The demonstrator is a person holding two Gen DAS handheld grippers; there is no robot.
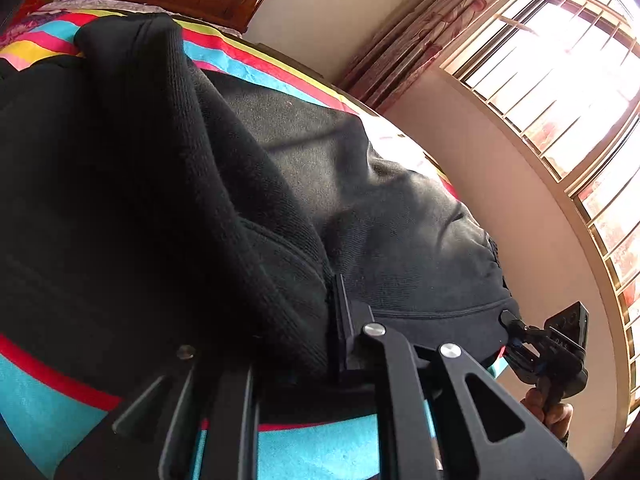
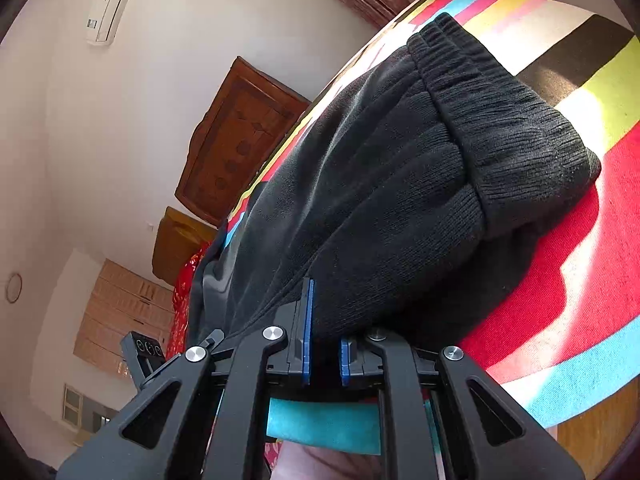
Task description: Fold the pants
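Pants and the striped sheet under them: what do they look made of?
The pants look like thick black knit, probably cotton-blend fleece: matte, slightly fuzzy, with a ribbed elastic-looking cuff. Both tongs, left and right, are clamped on this cloth. The striped sheet looks like thin woven cotton or polyester: flat, smooth, printed colour bands, no sheen; the fibre can't be told.

You have one pair of black pants [image 1: 280, 160] on one striped sheet [image 1: 304, 444]. You hold two grippers: the left [image 1: 280, 344] and the right [image 2: 324, 344]. Around you: one barred window [image 1: 560, 72], one curtain [image 1: 420, 32], one air conditioner [image 2: 114, 4], one wooden headboard [image 2: 236, 136].
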